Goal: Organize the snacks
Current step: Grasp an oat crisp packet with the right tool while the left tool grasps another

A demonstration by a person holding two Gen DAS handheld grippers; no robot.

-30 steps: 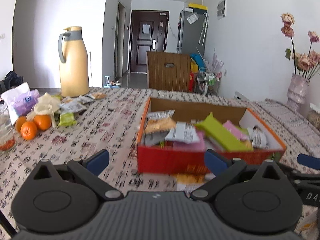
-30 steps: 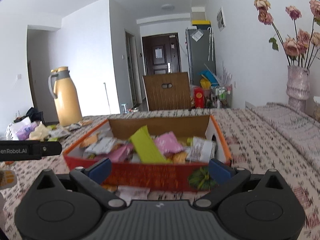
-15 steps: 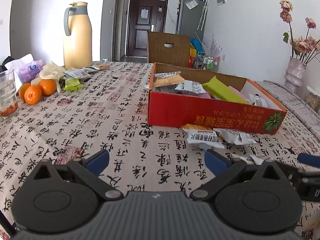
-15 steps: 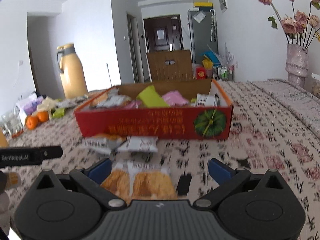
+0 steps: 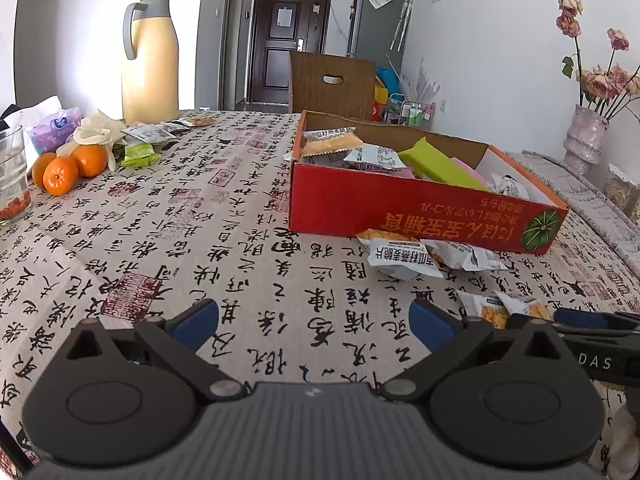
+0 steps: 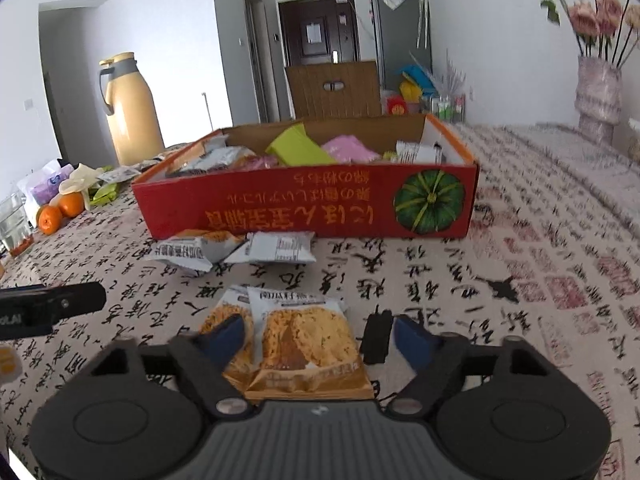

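While its jaws are closing, the right gripper [image 6: 316, 334] straddles an orange-and-white cracker packet [image 6: 308, 340] lying flat on the calligraphy-print tablecloth [image 6: 520, 280]; the blue pads [image 6: 224, 334] have not yet pressed it. A second, similar packet [image 6: 228, 320] lies under the left pad. Beyond them stands the red cardboard box [image 6: 304, 208] full of snacks. The left gripper [image 5: 314, 320] hangs wide apart over bare cloth, holding nothing.
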